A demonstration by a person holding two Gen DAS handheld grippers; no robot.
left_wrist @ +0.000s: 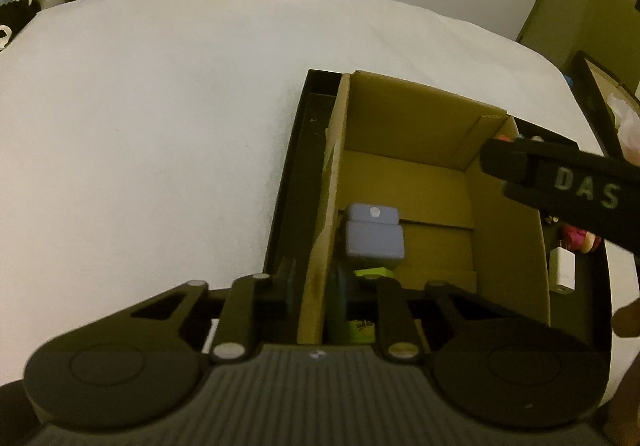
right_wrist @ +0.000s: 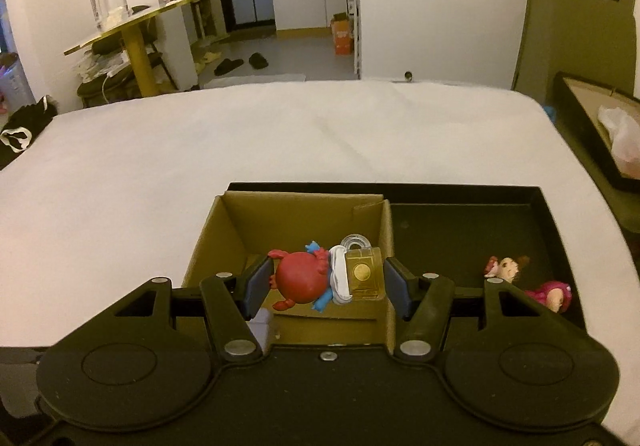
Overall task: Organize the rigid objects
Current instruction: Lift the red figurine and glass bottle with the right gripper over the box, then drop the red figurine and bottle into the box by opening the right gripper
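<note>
White bedding covers the bed, and a black tray on it holds a cardboard box. The right gripper hovers over the box, its jaws pinching a red figurine joined to a clear gold-coin block. The left gripper has its jaws pressed onto the box's near-left wall. Inside the box lies a lavender case. If released carelessly, the figurine could strike that case or the box rim and tumble out. Beside the box, in the tray, rest a pink doll and a white charger.
</note>
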